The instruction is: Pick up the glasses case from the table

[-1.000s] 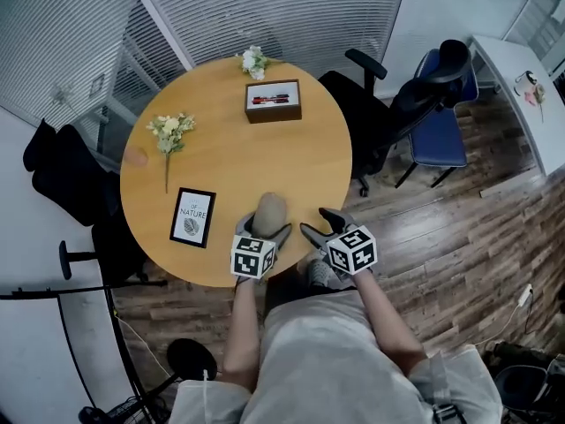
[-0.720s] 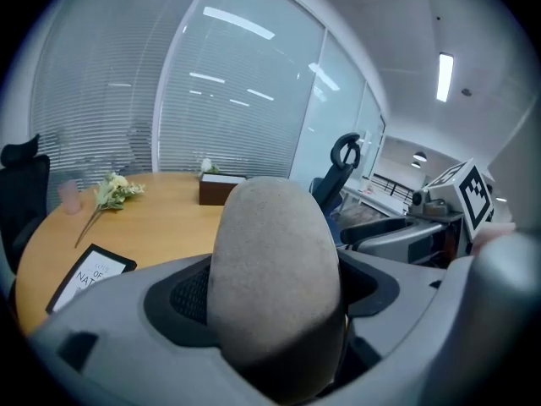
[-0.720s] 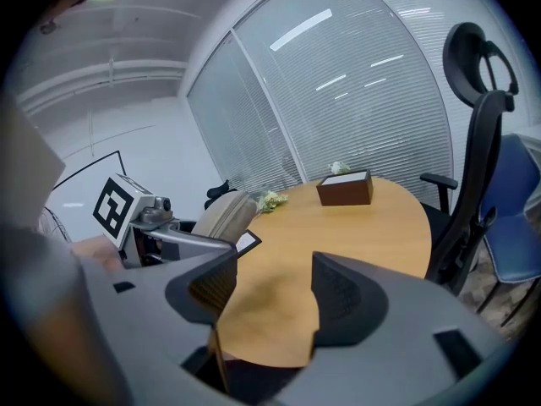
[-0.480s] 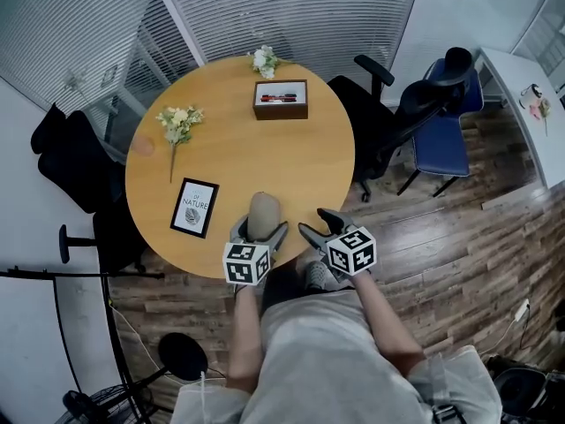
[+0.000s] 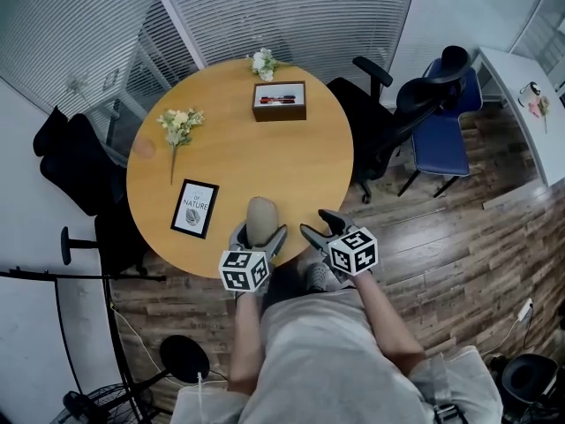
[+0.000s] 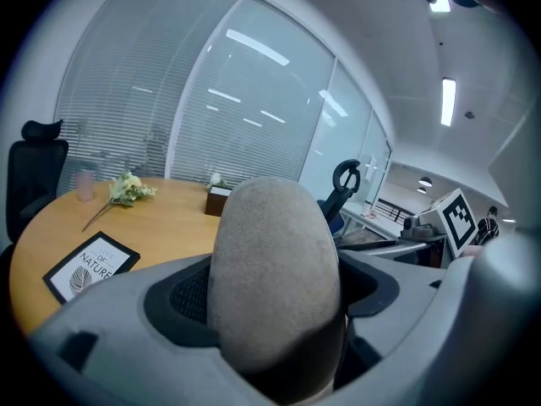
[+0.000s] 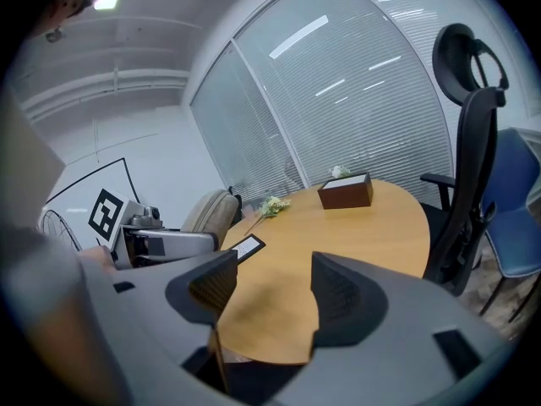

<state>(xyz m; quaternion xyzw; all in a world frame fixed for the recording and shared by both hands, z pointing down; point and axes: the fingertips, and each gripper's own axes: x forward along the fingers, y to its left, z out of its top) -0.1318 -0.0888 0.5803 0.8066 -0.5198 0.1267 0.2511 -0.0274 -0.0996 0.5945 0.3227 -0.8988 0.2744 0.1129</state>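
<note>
The beige fabric glasses case [image 5: 261, 219] stands between the jaws of my left gripper [image 5: 257, 235] at the near edge of the round wooden table [image 5: 238, 148]. In the left gripper view the glasses case [image 6: 275, 277] fills the middle, clamped on both sides by the dark pads. My right gripper [image 5: 320, 225] hangs open just off the table's near right edge, nothing between its fingers. In the right gripper view my right gripper [image 7: 269, 290] looks across the table, with the glasses case [image 7: 211, 212] and left gripper at the left.
On the table lie a framed card [image 5: 194, 208], a flower sprig [image 5: 177, 124], a brown box with pens [image 5: 279, 101] and a small white bouquet [image 5: 262, 61]. Black office chairs [image 5: 380, 104] stand to the right, another chair [image 5: 71, 162] at the left.
My left gripper with the case has drawn slightly back toward the table's near edge. The right gripper has hardly moved.
</note>
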